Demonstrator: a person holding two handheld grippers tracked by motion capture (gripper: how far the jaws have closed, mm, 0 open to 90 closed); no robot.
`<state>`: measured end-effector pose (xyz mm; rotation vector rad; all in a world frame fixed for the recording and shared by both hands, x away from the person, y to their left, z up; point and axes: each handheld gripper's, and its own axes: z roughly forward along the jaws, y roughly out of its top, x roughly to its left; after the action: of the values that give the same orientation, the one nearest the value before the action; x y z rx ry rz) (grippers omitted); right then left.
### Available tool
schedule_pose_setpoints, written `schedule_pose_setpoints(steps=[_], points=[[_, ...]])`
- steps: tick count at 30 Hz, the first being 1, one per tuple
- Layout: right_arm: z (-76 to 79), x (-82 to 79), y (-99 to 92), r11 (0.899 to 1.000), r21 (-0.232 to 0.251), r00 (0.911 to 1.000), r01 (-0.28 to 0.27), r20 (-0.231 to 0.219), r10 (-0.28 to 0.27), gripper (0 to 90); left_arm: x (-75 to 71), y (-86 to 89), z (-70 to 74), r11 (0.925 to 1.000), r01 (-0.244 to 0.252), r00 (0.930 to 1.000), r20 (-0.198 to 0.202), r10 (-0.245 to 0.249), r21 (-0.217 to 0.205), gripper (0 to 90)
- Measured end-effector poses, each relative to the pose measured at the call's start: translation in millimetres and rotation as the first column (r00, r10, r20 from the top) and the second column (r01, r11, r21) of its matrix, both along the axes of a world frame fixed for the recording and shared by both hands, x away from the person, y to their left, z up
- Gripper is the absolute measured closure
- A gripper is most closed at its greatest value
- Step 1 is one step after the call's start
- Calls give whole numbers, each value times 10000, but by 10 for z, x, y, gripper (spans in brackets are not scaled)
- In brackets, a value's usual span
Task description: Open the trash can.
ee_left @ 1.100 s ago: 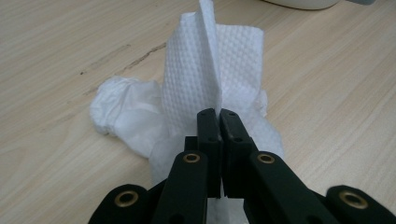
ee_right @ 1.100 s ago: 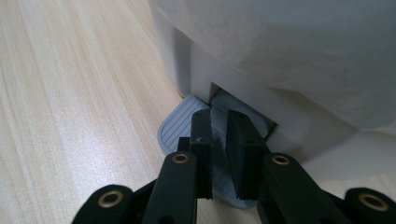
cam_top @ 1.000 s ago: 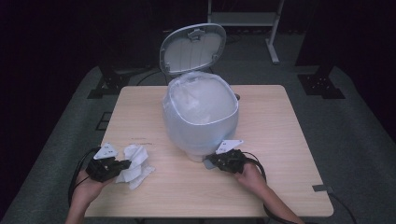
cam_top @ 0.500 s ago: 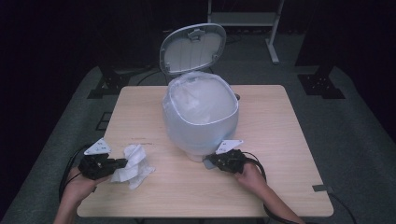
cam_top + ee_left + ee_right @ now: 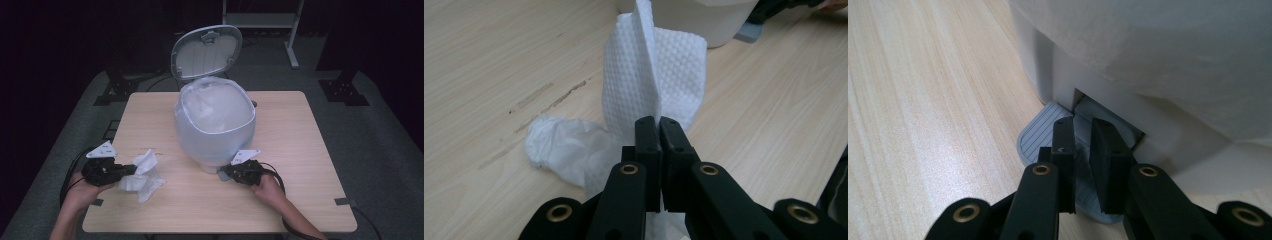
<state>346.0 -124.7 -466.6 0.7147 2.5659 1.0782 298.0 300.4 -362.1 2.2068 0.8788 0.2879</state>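
Where the left tongs [image 5: 659, 122] meet, their jaws are pressed together on a fold of white paper towel [image 5: 651, 75], which stands up from the pinch with its long axis running away from the tongs toward the bin; the rest of the towel lies crumpled on the counter [image 5: 499, 60] just below and to one side of the jaws. No writing or brand can be read on the towel, the tongs or the bin. In the high view the left tongs [image 5: 131, 169] sit at the near left part of the counter, touching the towel [image 5: 142, 175]. The right tongs [image 5: 1082, 130] hold their jaws slightly parted, resting over the grey ribbed foot pedal [image 5: 1040, 140] that juts from the base of the bin [image 5: 1128, 60]; whether they grip it I cannot tell. Beyond the right tongs [image 5: 226, 172], the pale bin [image 5: 212, 135] stands upright mid-counter, lined with a translucent bag [image 5: 215, 102], its lid [image 5: 207, 52] tilted open on the far side.
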Motion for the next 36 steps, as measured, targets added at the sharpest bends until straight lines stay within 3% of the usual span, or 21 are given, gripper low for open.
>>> schedule_pose_setpoints(steps=[10,25,36], points=[[-5,8,-10,10000,64,10000,-45,-22,45,802,12,-32,142,9993,314,9993,-172,-317,-184,883],[-4,7,-9,10000,36,10000,-56,4,56,801,36,-49,273,9979,381,9992,-112,-387,-524,882],[1,7,-3,10000,-1,10000,-77,21,77,800,75,-126,475,9964,652,9979,2,-652,-542,879]])
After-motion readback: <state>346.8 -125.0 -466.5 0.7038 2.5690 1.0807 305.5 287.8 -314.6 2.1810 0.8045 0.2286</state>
